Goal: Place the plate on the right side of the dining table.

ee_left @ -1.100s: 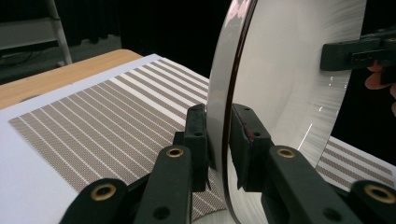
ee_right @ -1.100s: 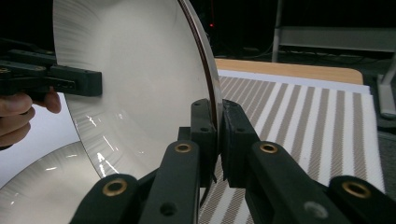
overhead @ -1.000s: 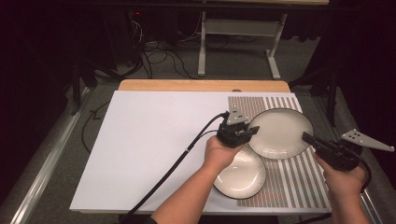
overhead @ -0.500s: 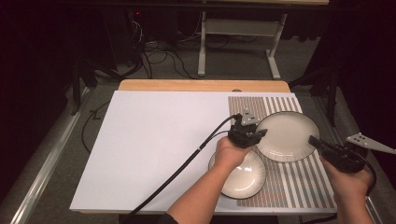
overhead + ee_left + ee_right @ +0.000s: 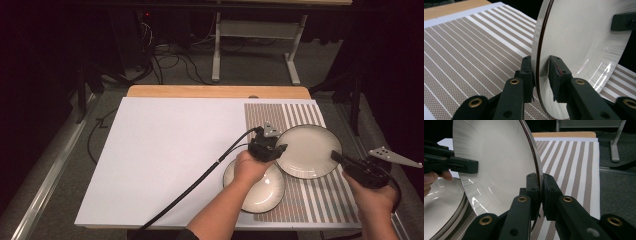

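Plate (image 5: 309,150) shifted right w/ both tongs, over striped mat (image 5: 300,112)

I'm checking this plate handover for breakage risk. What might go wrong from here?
1. The left gripper has just been opening; in its view one of its fingers stands off the held plate. If it lets go, the rim grip of the right gripper alone may let the plate tip.
2. The held plate's edge overlaps the second plate on the striped mat; lowering it could knock them together.
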### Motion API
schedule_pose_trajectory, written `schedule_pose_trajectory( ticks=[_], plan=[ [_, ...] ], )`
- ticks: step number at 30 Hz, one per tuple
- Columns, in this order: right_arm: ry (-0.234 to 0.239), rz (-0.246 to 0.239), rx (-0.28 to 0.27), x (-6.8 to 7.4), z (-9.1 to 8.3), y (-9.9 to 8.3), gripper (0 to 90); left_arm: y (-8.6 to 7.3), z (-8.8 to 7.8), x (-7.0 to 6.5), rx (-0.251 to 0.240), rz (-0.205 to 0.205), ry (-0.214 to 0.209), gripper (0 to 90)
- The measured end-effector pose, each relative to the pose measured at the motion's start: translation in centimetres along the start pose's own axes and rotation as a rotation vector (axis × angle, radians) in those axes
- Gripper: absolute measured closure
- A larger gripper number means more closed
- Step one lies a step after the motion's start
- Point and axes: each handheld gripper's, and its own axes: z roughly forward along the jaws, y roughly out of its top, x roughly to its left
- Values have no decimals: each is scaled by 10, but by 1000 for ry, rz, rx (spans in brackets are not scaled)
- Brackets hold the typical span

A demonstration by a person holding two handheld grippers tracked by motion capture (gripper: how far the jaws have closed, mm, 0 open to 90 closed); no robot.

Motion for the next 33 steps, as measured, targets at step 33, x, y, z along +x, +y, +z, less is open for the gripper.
schedule_pose_trajectory(
  ticks=[33],
  plan=[
    [-36,2,46,0,8,-9,872,-5,-28,5,-40,18,106,501]
  ],
)
